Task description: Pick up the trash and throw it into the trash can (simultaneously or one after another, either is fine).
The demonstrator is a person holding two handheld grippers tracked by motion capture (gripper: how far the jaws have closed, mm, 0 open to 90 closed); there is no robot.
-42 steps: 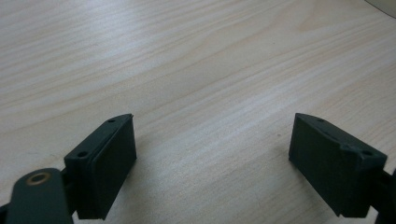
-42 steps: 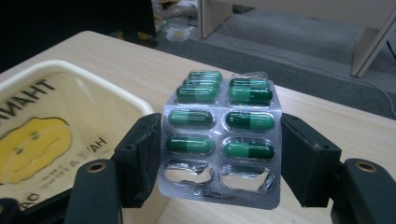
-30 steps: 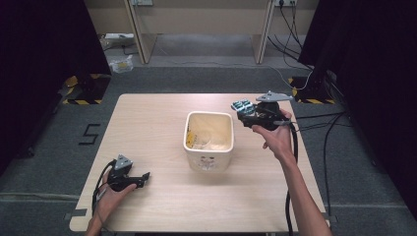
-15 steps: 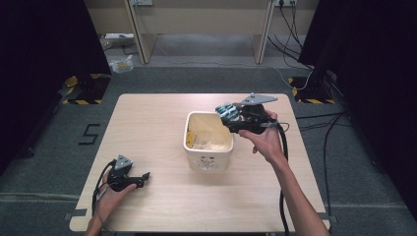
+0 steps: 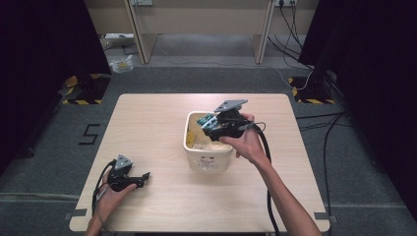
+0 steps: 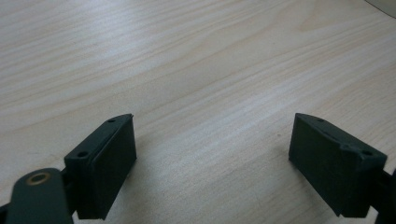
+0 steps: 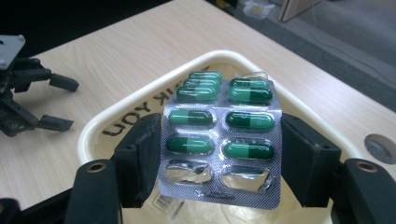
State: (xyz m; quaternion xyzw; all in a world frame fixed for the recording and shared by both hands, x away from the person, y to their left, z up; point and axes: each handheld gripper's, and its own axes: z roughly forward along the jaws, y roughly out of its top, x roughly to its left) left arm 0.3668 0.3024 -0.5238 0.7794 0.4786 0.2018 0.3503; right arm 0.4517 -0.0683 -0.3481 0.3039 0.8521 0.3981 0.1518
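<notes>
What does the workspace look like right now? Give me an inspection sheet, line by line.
Surface: pale wooden table, bare apart from the job's things.
Job's things: cream tub mid-table with pale wrappers inside; blister pack of green capsules, two bottom pockets torn open.
Clutter: nothing seen.
Grippers: right gripper over the tub, shut on the pack's side edges; left gripper open, low over bare wood at the near left.
Cables: one trails from each gripper; more lie on the floor at right.
Surroundings: grey carpet, dark curtains, desk legs beyond.
</notes>
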